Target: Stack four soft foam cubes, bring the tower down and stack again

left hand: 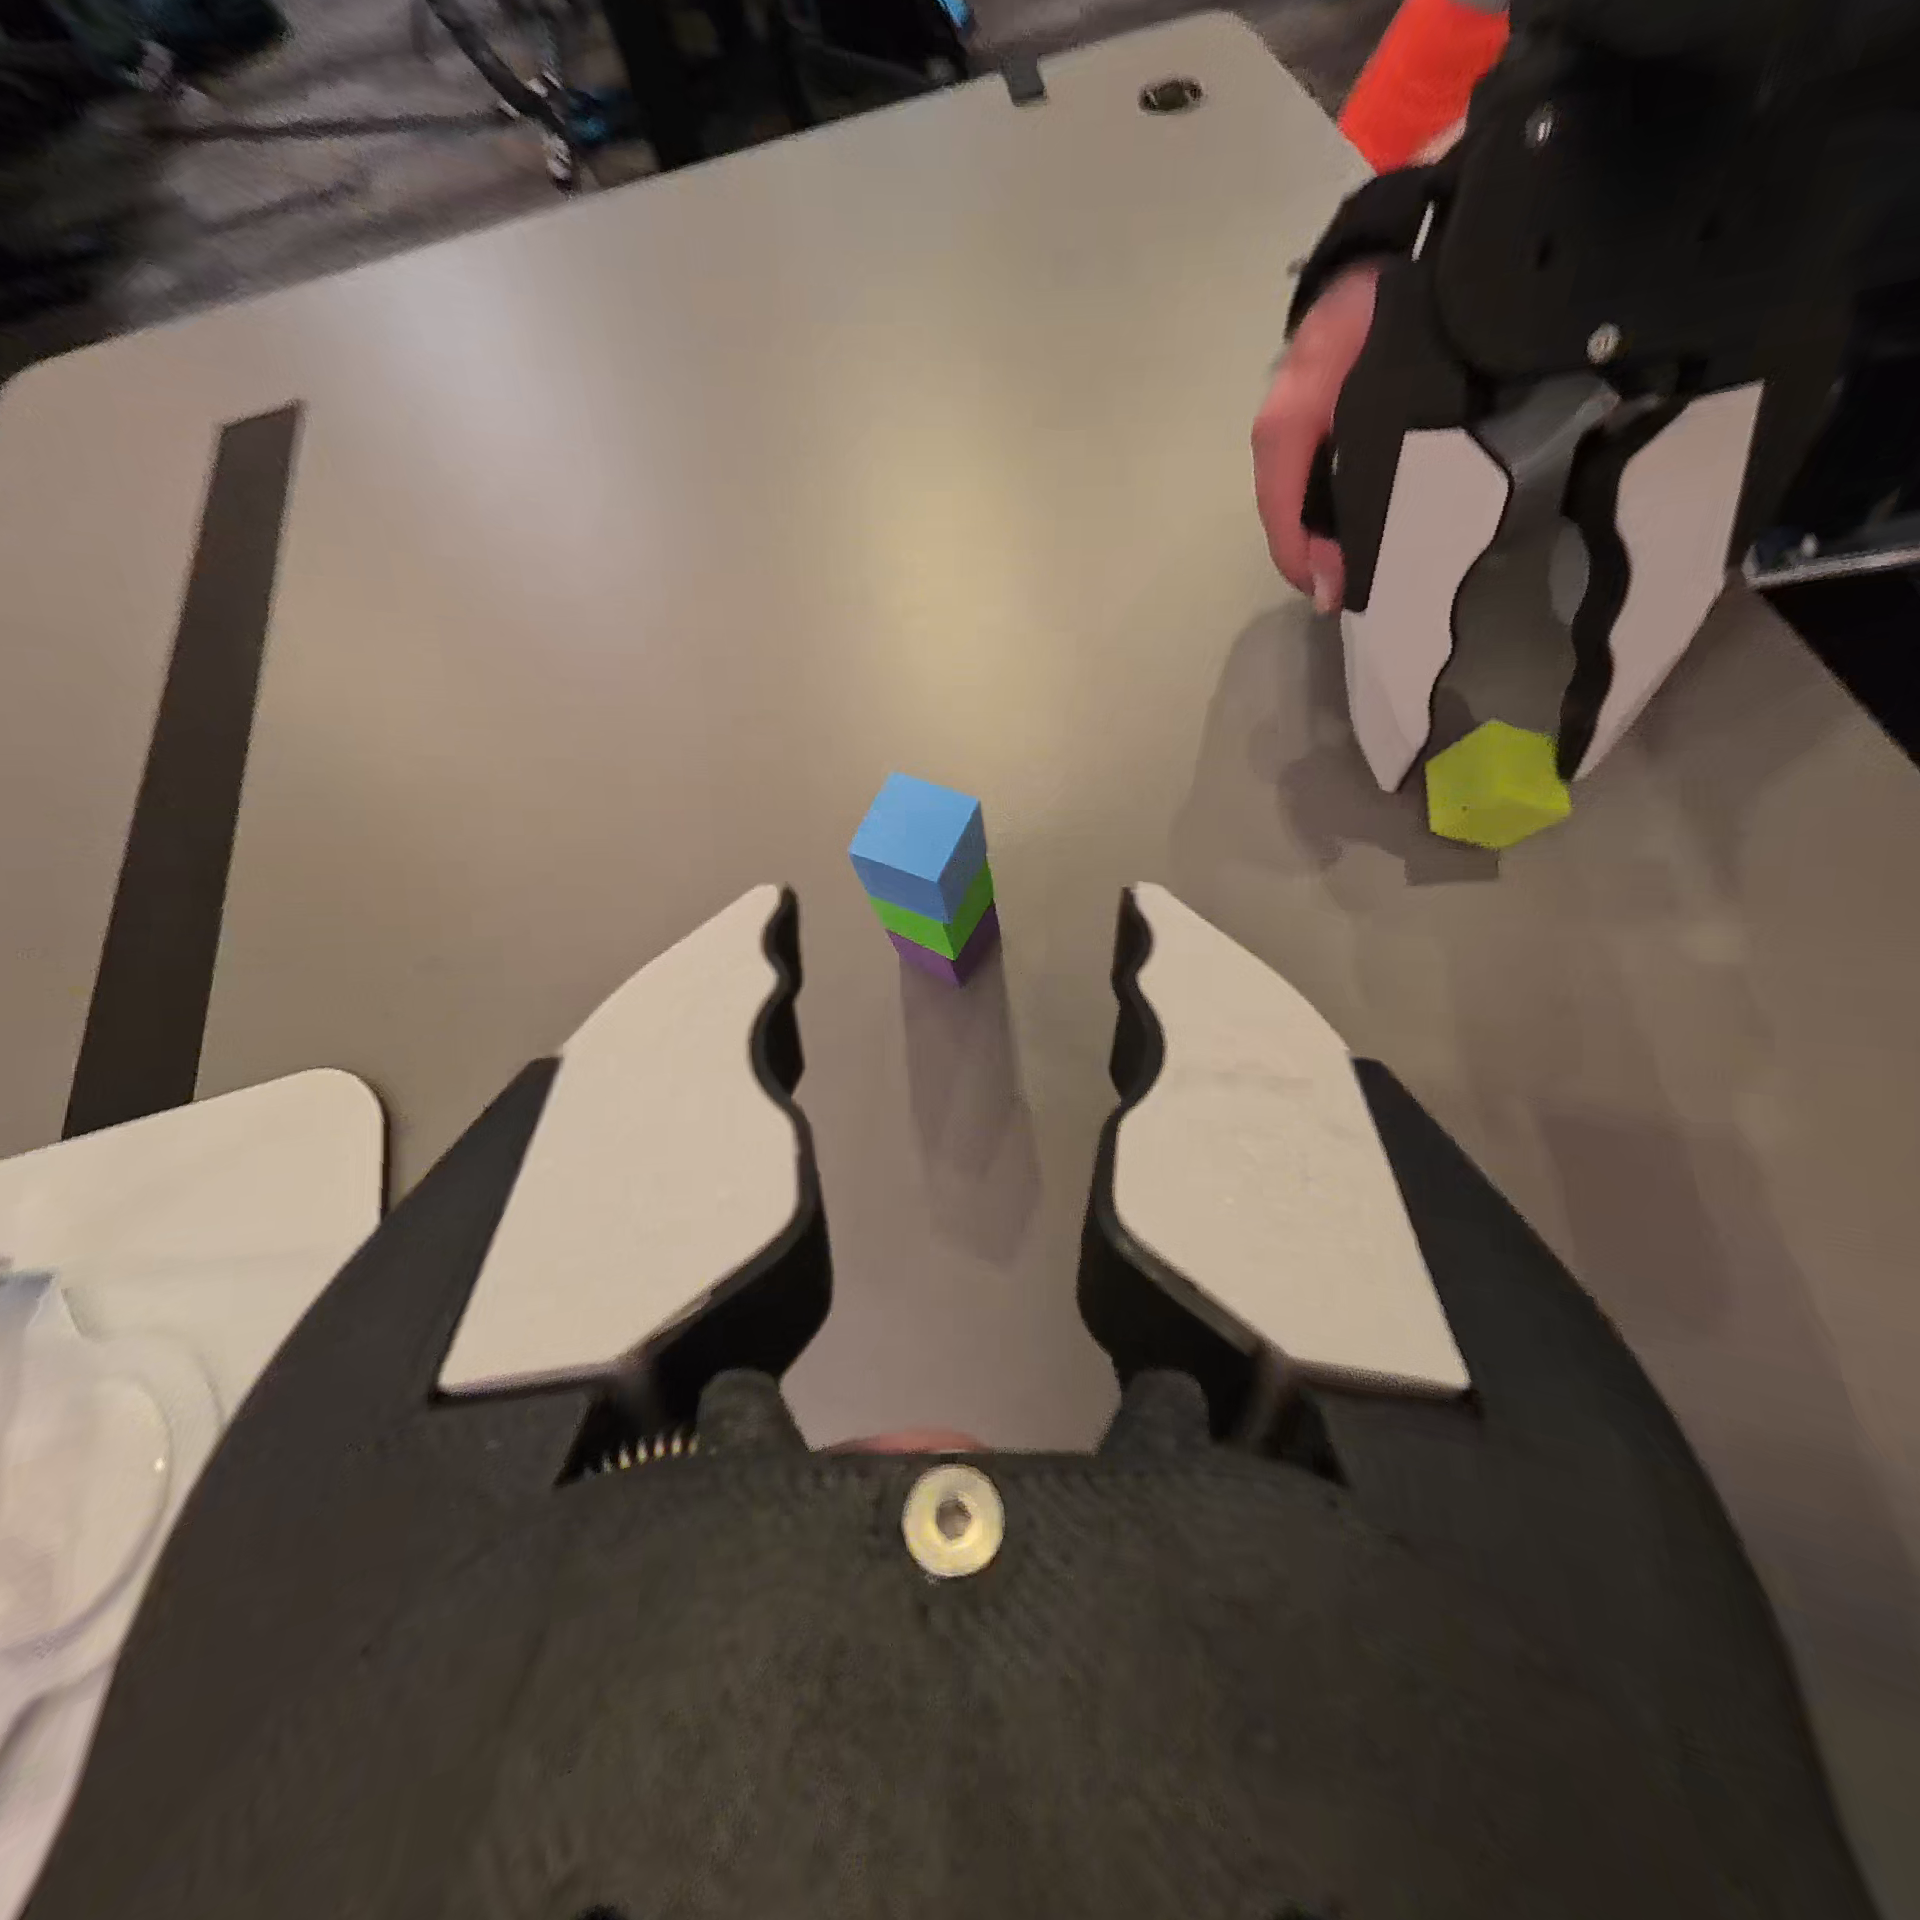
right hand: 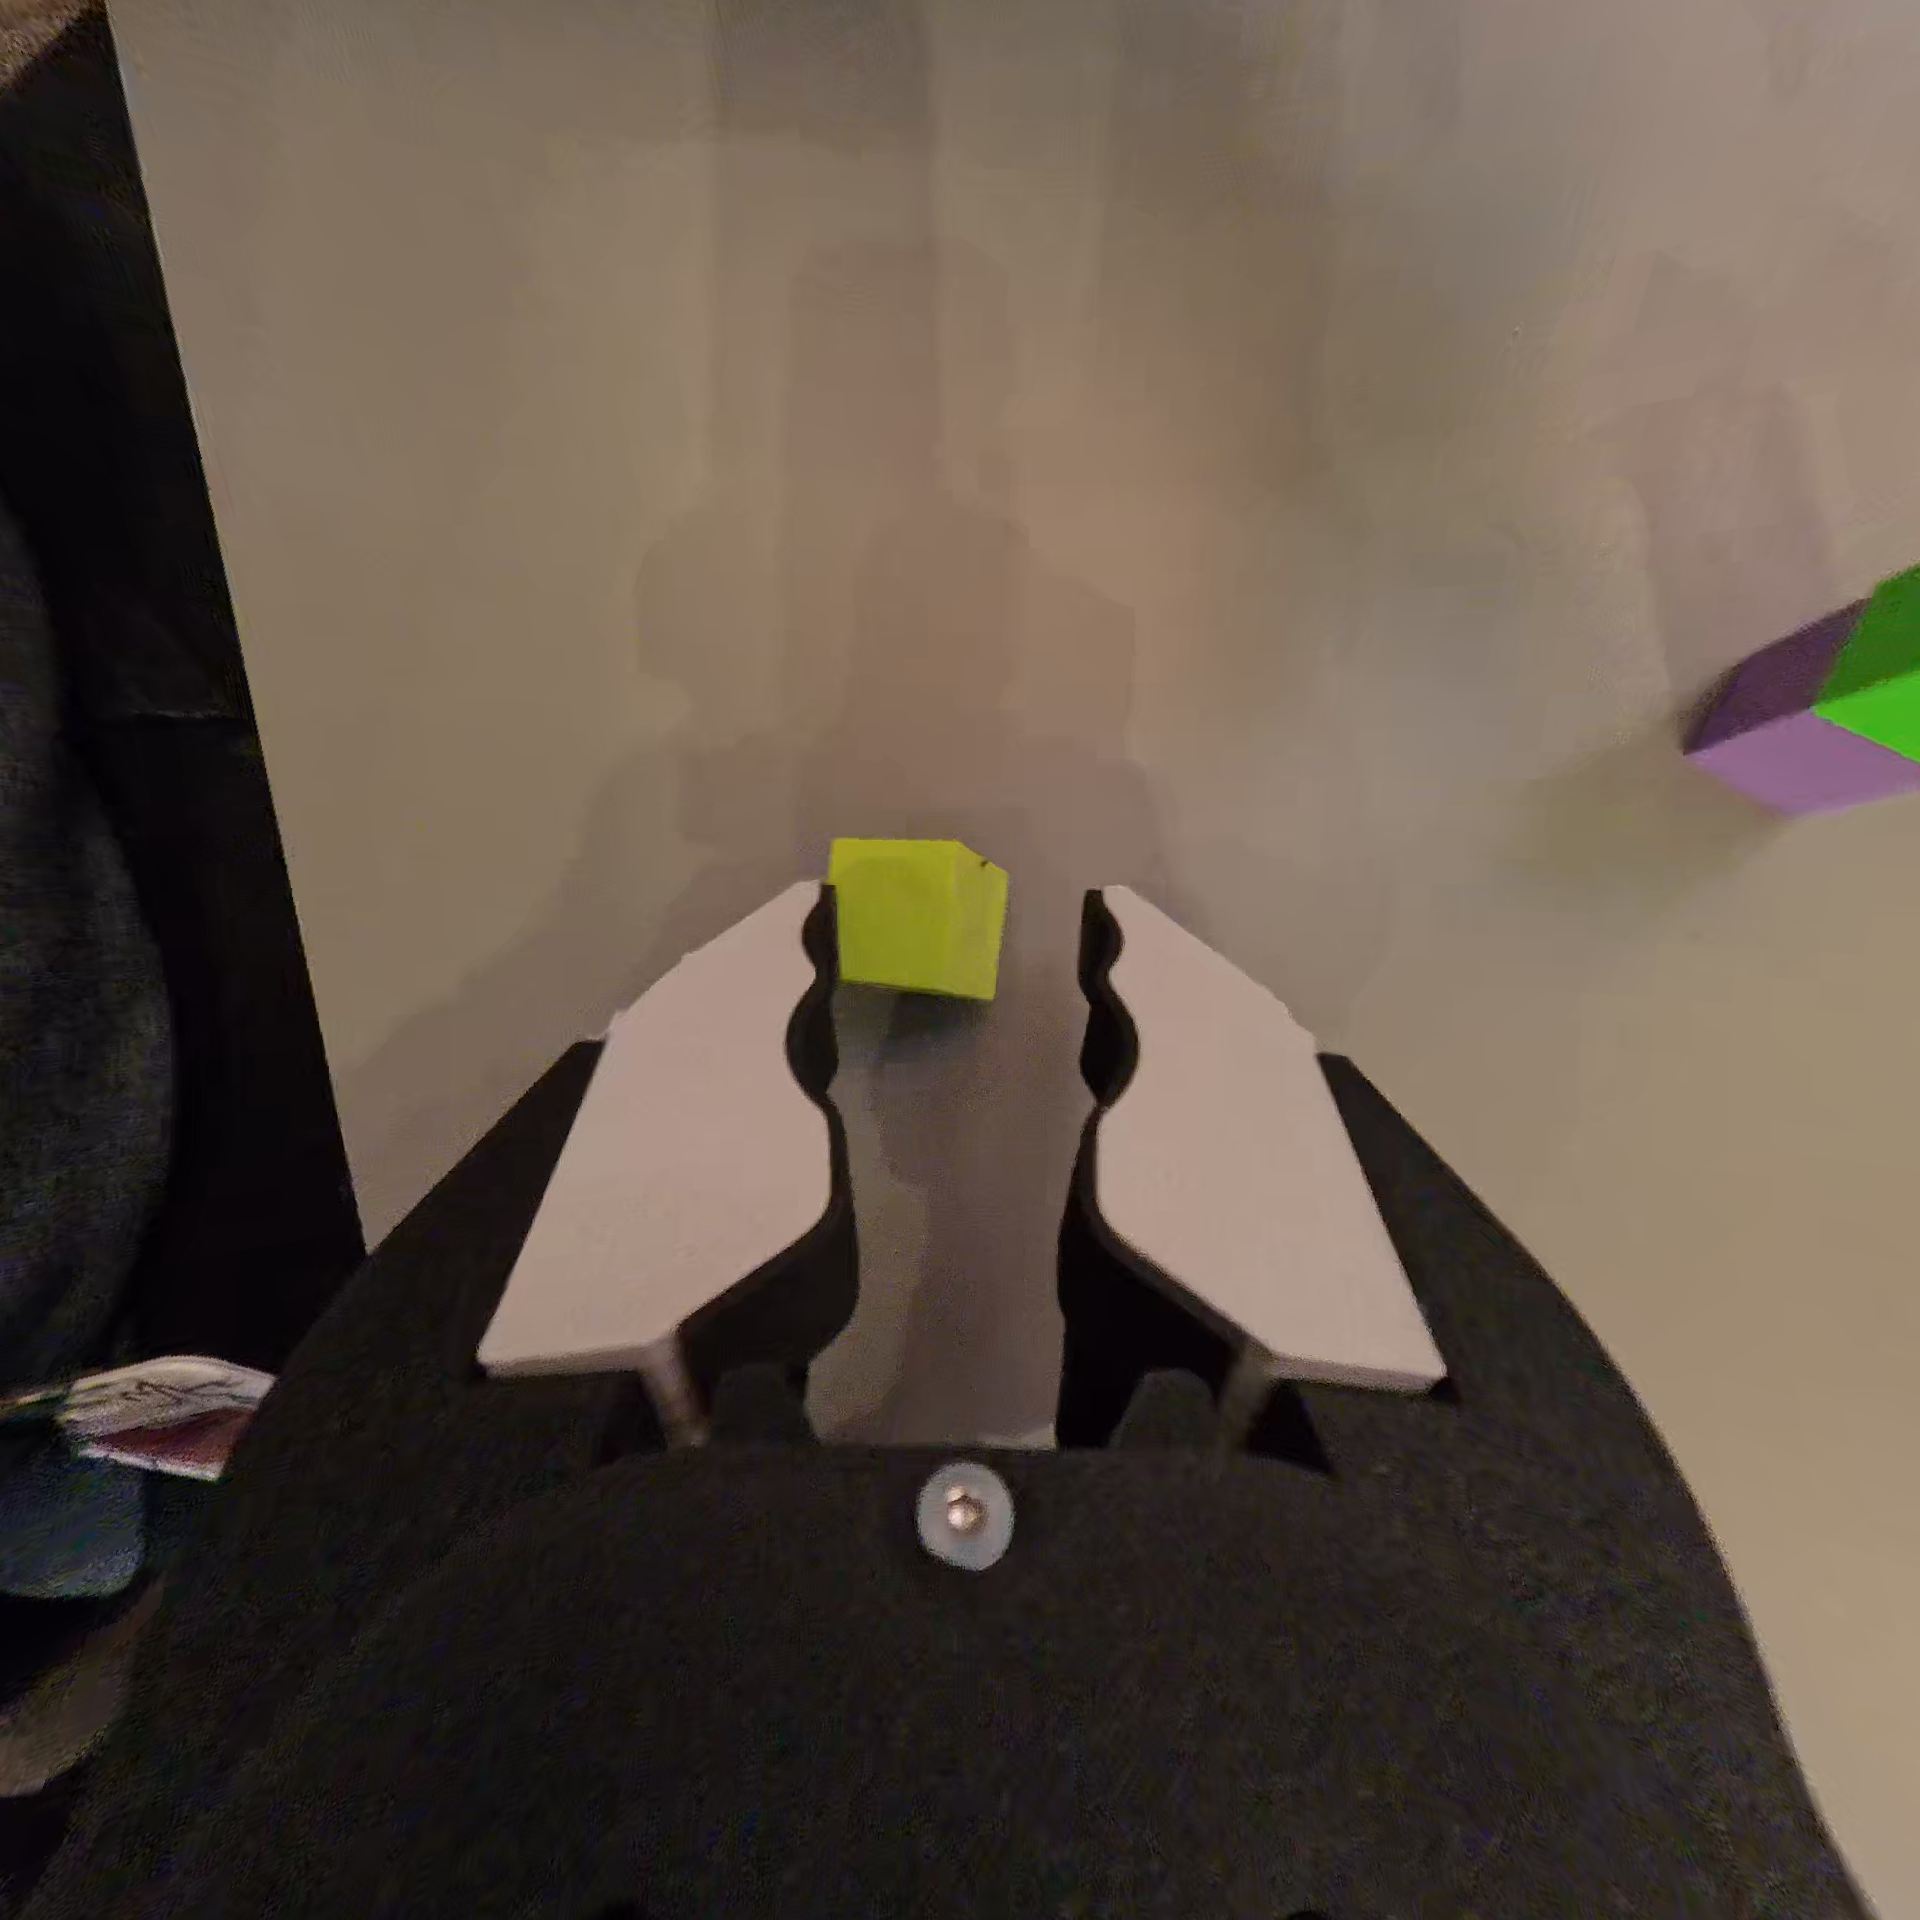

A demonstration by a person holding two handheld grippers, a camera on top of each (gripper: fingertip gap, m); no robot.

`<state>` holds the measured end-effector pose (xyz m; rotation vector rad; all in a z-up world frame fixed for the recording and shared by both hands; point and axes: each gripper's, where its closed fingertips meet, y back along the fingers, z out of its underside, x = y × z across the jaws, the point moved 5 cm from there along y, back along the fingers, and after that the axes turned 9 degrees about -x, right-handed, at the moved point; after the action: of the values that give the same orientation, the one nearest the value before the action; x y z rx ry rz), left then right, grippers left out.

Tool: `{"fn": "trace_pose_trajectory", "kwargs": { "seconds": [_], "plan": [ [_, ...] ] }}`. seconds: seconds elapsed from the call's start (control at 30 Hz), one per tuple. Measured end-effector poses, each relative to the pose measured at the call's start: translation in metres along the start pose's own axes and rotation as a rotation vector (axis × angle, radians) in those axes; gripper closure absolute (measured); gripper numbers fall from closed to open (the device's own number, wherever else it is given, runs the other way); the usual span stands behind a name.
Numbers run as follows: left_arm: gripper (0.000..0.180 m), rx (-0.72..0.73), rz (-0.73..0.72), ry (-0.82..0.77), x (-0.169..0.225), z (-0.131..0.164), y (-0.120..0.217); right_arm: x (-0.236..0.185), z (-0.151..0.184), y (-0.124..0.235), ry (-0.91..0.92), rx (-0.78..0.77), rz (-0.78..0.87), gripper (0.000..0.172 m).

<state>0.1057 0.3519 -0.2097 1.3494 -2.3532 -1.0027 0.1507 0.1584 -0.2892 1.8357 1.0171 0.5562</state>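
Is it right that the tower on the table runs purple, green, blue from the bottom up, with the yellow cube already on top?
Not quite. The yellow cube lies on the table at the right tool, apart from the tower, as the left wrist view shows. The purple, green, blue order is correct.

**An office or meeting-room setting**

A wide grey-beige table with rounded corners and a cable grommet is filling the frame; chair legs are standing on mottled carpet at the upper left.
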Motion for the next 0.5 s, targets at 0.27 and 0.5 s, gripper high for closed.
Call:
{"fn": "trace_pose_trajectory", "kwargs": {
  "seconds": [0.27,0.5],
  "plan": [
    [0.152,0.159,-0.107,0.123,0.037,0.019,-0.005,-0.002,-0.005,-0.004,0.024,-0.061,0.011,0.142],
    [0.156,0.235,-0.18,0.19,0.053,0.032,-0.014,0.015,-0.021,0.02,0.024,0.014,0.068,0.143]
  ]
}}
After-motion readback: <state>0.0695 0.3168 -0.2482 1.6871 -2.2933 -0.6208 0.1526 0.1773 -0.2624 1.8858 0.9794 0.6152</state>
